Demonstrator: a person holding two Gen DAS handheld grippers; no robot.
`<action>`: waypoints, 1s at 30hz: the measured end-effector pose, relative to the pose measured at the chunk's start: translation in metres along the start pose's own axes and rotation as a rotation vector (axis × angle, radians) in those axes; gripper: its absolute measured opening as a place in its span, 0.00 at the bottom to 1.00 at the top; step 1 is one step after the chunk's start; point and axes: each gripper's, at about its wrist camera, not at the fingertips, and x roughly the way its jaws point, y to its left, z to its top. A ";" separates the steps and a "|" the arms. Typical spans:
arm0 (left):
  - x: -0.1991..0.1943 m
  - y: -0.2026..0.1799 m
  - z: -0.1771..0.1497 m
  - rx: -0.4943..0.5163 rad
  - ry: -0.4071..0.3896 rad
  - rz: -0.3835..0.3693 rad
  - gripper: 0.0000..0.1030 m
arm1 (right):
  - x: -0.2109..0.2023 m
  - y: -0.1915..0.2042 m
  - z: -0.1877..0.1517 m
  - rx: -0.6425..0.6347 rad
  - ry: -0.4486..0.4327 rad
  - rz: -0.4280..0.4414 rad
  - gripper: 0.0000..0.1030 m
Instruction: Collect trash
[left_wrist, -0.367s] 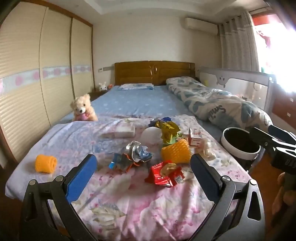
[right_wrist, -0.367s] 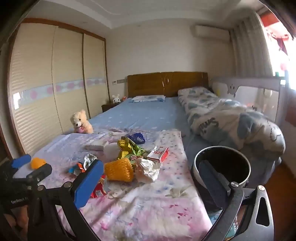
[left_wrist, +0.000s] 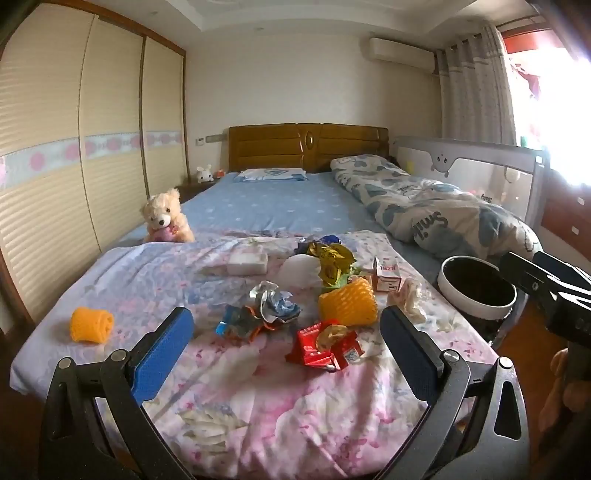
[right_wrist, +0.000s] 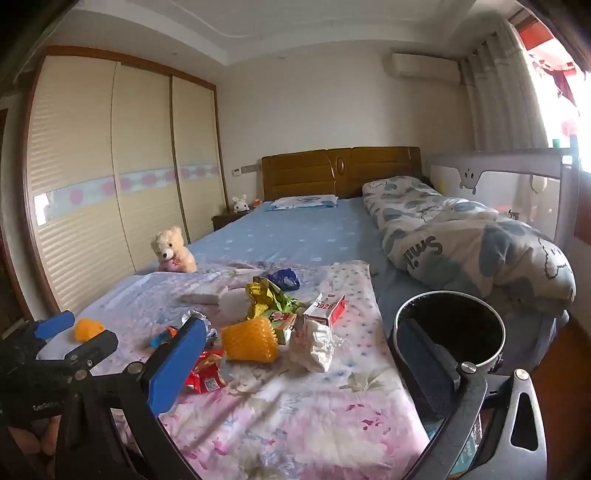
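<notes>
Trash lies scattered on the floral blanket (left_wrist: 258, 398) at the foot of the bed: a red wrapper (left_wrist: 325, 347), a yellow foam net (left_wrist: 347, 304), crumpled foil wrappers (left_wrist: 258, 310), a yellow-green bag (left_wrist: 332, 258), a red-white carton (left_wrist: 386, 273), a crumpled tissue (right_wrist: 314, 345) and an orange foam roll (left_wrist: 90, 325). A round black bin (left_wrist: 476, 288) stands at the bed's right edge, also in the right wrist view (right_wrist: 450, 332). My left gripper (left_wrist: 284, 350) is open and empty above the blanket, near the red wrapper. My right gripper (right_wrist: 303, 369) is open and empty, between the trash and the bin.
A teddy bear (left_wrist: 164, 221) sits at the blanket's far left. A folded white cloth (left_wrist: 247, 260) lies behind the trash. A rolled duvet (left_wrist: 436, 214) lies along the right side by a bed rail (left_wrist: 480, 162). Wardrobe doors (left_wrist: 74, 147) line the left wall.
Both grippers have drifted only slightly; the trash and bin lie as before.
</notes>
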 end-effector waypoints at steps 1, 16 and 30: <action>-0.002 0.009 -0.003 -0.013 0.005 -0.015 1.00 | 0.001 -0.009 0.002 0.002 0.003 0.006 1.00; 0.004 0.016 -0.006 -0.038 0.018 -0.007 1.00 | 0.006 -0.025 -0.006 0.010 0.003 0.015 1.00; 0.005 0.016 -0.007 -0.036 0.022 -0.010 1.00 | 0.009 -0.023 -0.007 0.017 0.019 0.028 1.00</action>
